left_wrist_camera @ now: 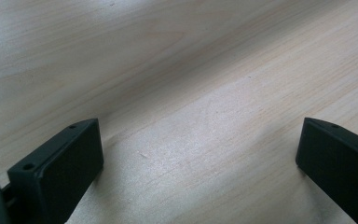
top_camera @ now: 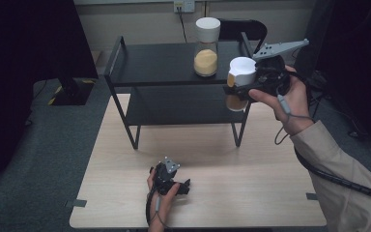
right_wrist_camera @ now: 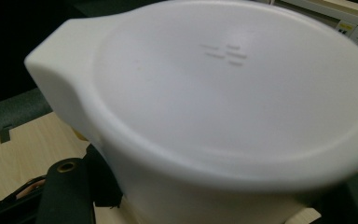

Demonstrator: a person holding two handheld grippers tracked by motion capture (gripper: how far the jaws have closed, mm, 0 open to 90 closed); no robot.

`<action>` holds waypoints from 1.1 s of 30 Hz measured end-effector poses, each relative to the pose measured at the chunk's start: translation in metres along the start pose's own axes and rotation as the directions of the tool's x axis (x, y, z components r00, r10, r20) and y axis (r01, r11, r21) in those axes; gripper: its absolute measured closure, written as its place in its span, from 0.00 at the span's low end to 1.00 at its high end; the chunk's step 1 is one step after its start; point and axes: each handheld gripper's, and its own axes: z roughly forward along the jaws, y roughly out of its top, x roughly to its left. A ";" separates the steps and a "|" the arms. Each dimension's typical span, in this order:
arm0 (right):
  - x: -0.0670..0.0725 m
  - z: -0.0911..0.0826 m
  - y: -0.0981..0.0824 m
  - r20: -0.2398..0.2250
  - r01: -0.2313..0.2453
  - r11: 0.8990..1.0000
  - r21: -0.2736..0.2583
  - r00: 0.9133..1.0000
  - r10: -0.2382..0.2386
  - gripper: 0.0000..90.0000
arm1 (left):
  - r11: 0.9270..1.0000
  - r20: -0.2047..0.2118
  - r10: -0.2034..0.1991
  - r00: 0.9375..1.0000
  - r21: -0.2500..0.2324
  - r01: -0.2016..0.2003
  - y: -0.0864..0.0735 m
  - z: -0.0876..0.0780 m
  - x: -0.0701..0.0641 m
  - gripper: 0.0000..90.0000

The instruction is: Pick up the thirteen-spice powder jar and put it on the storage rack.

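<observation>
We hold a claw in each hand at a pale wooden table (top_camera: 270,193). A black two-level shelf (top_camera: 125,63) stands on the far half of the table.

One jar (top_camera: 206,47) with a white lid and yellow-orange grains in its lower part already stands upright on the shelf's top level, towards its right end.

Our right claw (top_camera: 245,86) is clamped on a second jar (top_camera: 239,84) of the same kind, with a white lid and yellowish contents. This held jar hangs in the air, tilted a little, at the shelf's front right corner, about level with the top surface and near the first jar but apart from it. In the right claw view the white lid (right_wrist_camera: 233,93), with its small pouring lip at the left, sits very close to the camera, and the dark jaws grip the jar just beneath it.

Our left claw (top_camera: 186,186) rests low on the near part of the table, well apart from the shelf. In the left claw view its two black jaws stand wide apart with nothing but bare wood between them.

We judge the work as about half done or more: one jar is placed, and the second is lifted and brought to the shelf but not yet set down. What seems left is to carry it over the top level, stand it upright, probably beside the first jar, and let go. The lower shelf level looks empty, as far as we can see.
</observation>
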 end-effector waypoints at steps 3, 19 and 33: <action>0.001 0.000 0.006 0.009 0.000 1.000 -0.003 1.000 0.000 0.34 | 1.000 0.000 0.000 1.000 0.000 0.000 0.000 0.000 0.000 0.00; -0.005 -0.002 0.035 0.066 -0.026 0.999 -0.028 0.997 0.028 0.34 | 1.000 0.000 0.000 1.000 0.000 0.000 0.000 0.000 0.000 0.00; -0.012 0.002 0.054 0.106 -0.038 0.999 -0.039 0.993 0.042 0.34 | 1.000 0.000 -0.002 1.000 0.000 0.002 0.000 0.000 0.000 0.00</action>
